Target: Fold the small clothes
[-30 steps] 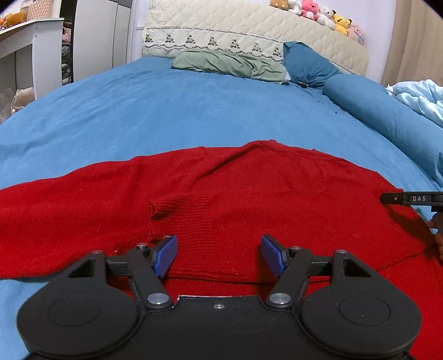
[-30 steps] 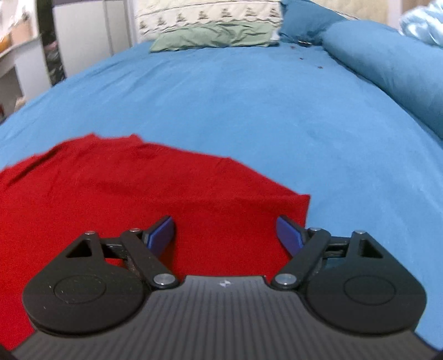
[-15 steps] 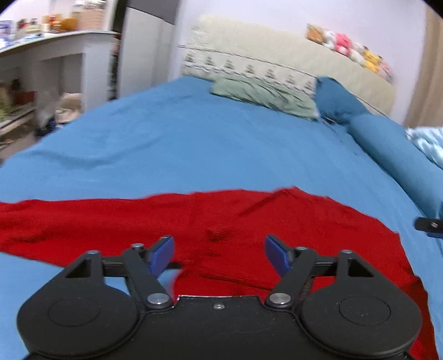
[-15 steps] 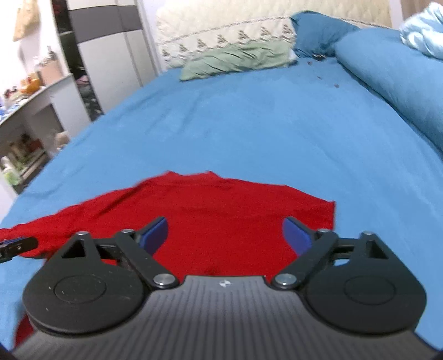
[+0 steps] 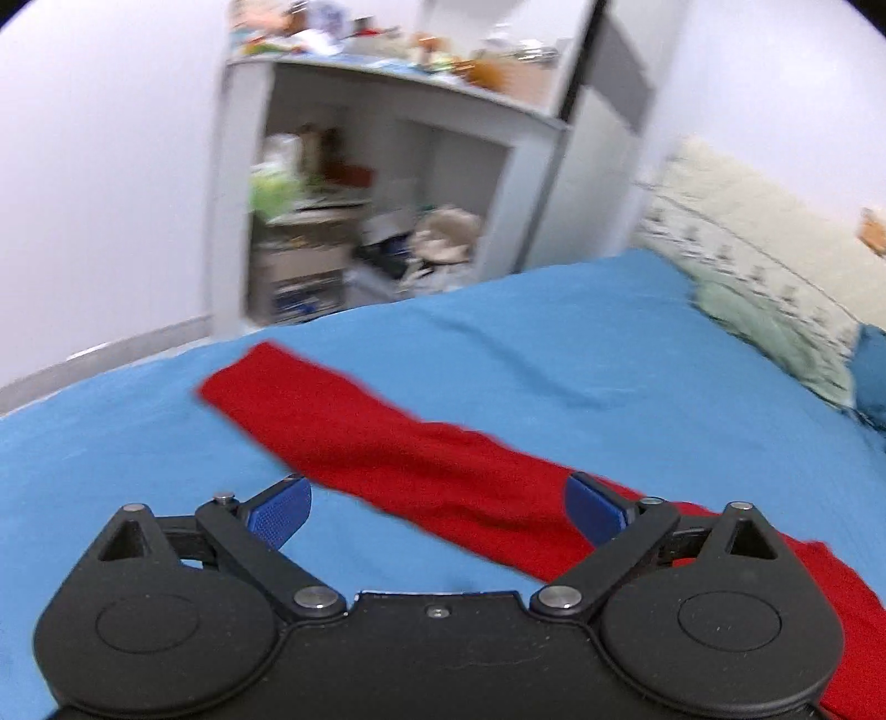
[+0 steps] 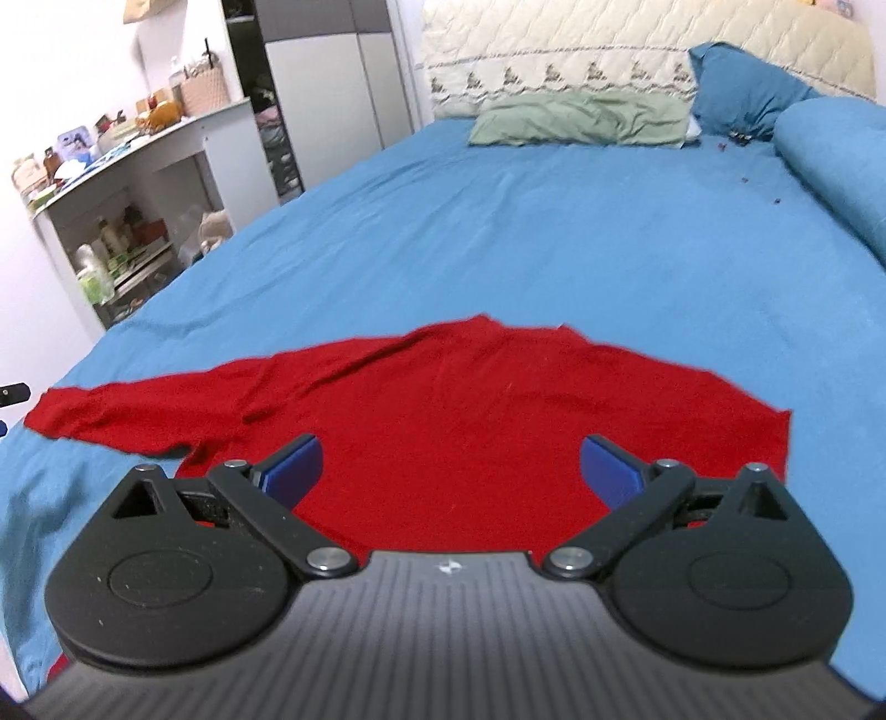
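A red knit sweater [image 6: 487, 399] lies flat on the blue bed sheet [image 6: 554, 232], its left sleeve [image 6: 138, 410] stretched out to the left. In the left wrist view that sleeve [image 5: 387, 448] runs diagonally from the far left toward the near right. My left gripper [image 5: 437, 509] is open and empty, above the sleeve's near part. My right gripper [image 6: 451, 465] is open and empty, above the sweater's body near its lower hem. The left gripper's tip shows at the right wrist view's left edge [image 6: 11, 394].
A white shelf unit [image 5: 360, 221] full of small items stands beside the bed on the left. A green pillow [image 6: 576, 119], blue pillows [image 6: 742, 88] and a blue bolster [image 6: 830, 160] lie near the quilted headboard [image 6: 609, 50].
My left gripper has swung left, from over the sweater's body to over the outstretched sleeve, facing the shelf. My right gripper has pulled back and risen, showing the whole sweater. Both stayed open.
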